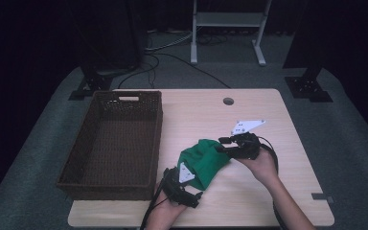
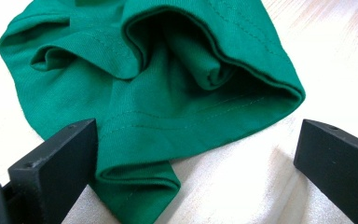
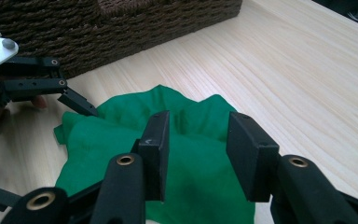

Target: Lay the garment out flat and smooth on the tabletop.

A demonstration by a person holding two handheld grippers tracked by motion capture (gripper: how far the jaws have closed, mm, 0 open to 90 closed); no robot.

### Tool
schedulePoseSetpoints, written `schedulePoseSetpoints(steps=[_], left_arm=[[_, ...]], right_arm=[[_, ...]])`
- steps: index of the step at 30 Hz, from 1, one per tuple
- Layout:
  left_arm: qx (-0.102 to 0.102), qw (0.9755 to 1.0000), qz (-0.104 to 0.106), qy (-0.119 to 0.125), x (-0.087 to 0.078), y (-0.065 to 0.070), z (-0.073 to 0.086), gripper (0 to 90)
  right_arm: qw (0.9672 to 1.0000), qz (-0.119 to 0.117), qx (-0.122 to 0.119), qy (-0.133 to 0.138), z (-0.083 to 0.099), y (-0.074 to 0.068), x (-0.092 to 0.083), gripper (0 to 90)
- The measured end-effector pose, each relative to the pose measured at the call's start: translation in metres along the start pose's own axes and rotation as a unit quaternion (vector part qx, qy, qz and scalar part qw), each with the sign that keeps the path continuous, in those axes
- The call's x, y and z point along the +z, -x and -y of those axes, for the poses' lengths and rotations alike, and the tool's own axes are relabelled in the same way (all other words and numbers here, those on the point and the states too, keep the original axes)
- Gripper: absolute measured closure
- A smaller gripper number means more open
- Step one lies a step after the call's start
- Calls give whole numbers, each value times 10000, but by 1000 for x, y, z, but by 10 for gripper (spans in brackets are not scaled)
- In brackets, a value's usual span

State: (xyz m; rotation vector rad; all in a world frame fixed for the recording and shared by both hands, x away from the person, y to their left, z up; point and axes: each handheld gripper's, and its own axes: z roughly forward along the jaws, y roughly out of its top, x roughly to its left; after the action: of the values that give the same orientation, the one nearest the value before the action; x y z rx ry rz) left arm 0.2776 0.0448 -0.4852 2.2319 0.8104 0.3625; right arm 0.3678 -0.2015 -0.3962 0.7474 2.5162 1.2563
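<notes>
A crumpled green T-shirt (image 1: 205,160) lies bunched on the light wooden table (image 1: 263,201), just to the right of the brown wicker basket (image 1: 112,143) as the high view shows it. The left gripper (image 1: 188,178) sits at the shirt's near edge, on the side toward the person; its jaws stand wide apart, with a folded hem of the shirt (image 2: 158,107) lying between them and close against one jaw, while the other jaw is clear of the cloth. The right gripper (image 1: 224,143) reaches in from the shirt's far right side, its jaws partly spread above the fabric (image 3: 196,154); I cannot tell whether its pads pinch the cloth.
</notes>
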Motion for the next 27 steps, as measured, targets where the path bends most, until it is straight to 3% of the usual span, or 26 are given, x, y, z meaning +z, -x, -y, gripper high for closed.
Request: schedulePoseSetpoints(steps=[27], left_arm=[[-1,10000,4,-1,0,0,0,0]], right_arm=[[9996,-147,-198,-167,-17,-7,25,609]])
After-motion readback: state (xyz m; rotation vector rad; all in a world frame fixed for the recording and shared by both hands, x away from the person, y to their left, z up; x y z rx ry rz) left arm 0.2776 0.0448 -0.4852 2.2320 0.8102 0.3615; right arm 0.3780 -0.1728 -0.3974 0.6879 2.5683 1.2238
